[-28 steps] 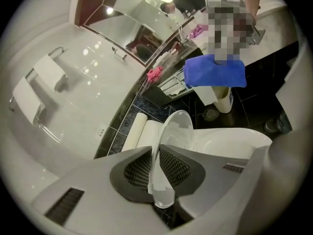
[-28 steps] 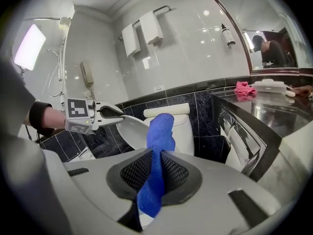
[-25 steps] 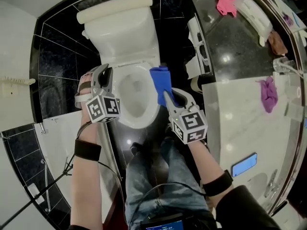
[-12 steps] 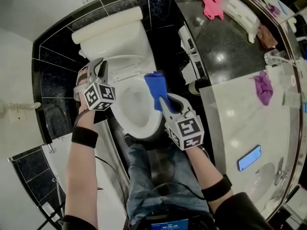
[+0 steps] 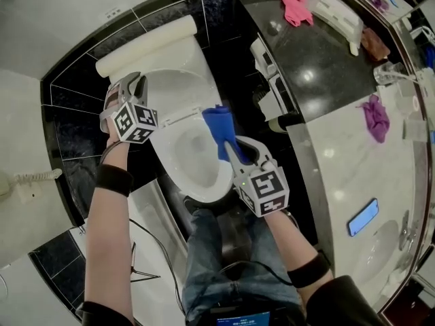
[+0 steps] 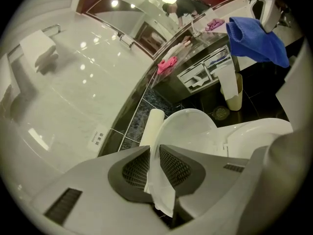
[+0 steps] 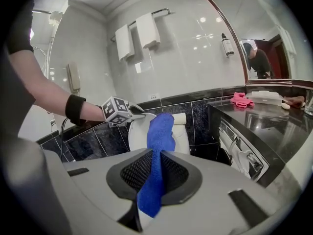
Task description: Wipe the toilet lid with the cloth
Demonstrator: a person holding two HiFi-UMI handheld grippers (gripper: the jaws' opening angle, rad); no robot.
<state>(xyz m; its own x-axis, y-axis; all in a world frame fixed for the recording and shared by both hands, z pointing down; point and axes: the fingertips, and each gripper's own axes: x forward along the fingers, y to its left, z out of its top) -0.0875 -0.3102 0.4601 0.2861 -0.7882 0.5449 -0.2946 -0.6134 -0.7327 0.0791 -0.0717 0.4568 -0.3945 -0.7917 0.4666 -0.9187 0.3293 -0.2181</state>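
Observation:
The white toilet (image 5: 194,156) stands open, its lid (image 5: 178,90) raised toward the tank (image 5: 146,38). My left gripper (image 5: 133,81) is at the lid's left edge and is shut on that thin white edge (image 6: 161,180), as the left gripper view shows between its jaws (image 6: 155,153). My right gripper (image 5: 230,147) hovers over the bowl's right side, shut on a blue cloth (image 5: 219,128) that sticks up from its jaws (image 7: 155,165). The cloth (image 7: 159,131) hangs in front of the lid (image 7: 139,126), apart from it. The left gripper (image 7: 128,112) shows beyond it.
A black counter (image 5: 319,66) runs along the right, with a pink cloth (image 5: 293,2), a purple cloth (image 5: 376,117) and a blue phone (image 5: 363,216). A small bin (image 5: 285,122) stands between toilet and counter. My legs (image 5: 217,250) are in front of the bowl.
My left gripper has moved back toward the tank with the lid's edge in it. The right gripper and the blue cloth have barely shifted.

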